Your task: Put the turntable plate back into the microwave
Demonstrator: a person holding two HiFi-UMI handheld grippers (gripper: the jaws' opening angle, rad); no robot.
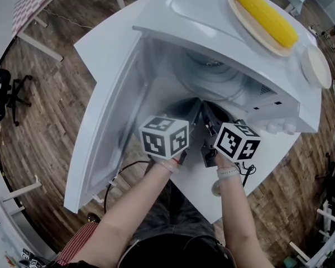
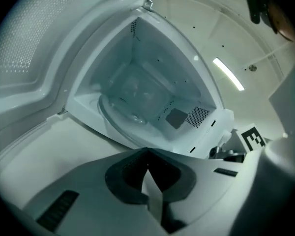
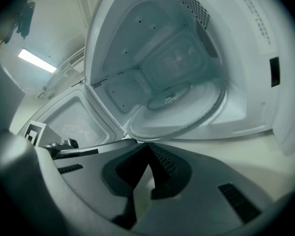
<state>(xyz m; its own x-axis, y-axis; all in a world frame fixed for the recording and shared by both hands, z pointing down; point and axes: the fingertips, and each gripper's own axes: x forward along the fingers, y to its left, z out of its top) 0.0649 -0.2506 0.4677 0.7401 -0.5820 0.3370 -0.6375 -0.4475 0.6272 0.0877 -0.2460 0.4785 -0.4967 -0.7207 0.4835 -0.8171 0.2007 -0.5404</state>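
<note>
2 grippers, 2 marker cubes, 1 microwave, 1 turntable plate, 1 corn cob, 2 dishes on top.

Left gripper: jaws pinched almost together, tips meeting at the near rim of the turntable plate. Right gripper: same, jaws nearly closed on the plate's near edge (only thin glass between them). The actual pad contact is tucked behind the tips in both gripper views.

The plate is tilted. The near part sticks out past the cavity's front lip and the far part is inside the cavity.

From the head view, both cubes, left cube and right cube, sit side by side at the mouth of the microwave, blocking most of the jaws. The door is swung wide open to the left.

On the roof, the corn cob lies on an oval dish, with a small round dish near the right corner. The cavity floor under the plate is hard to make out.
</note>
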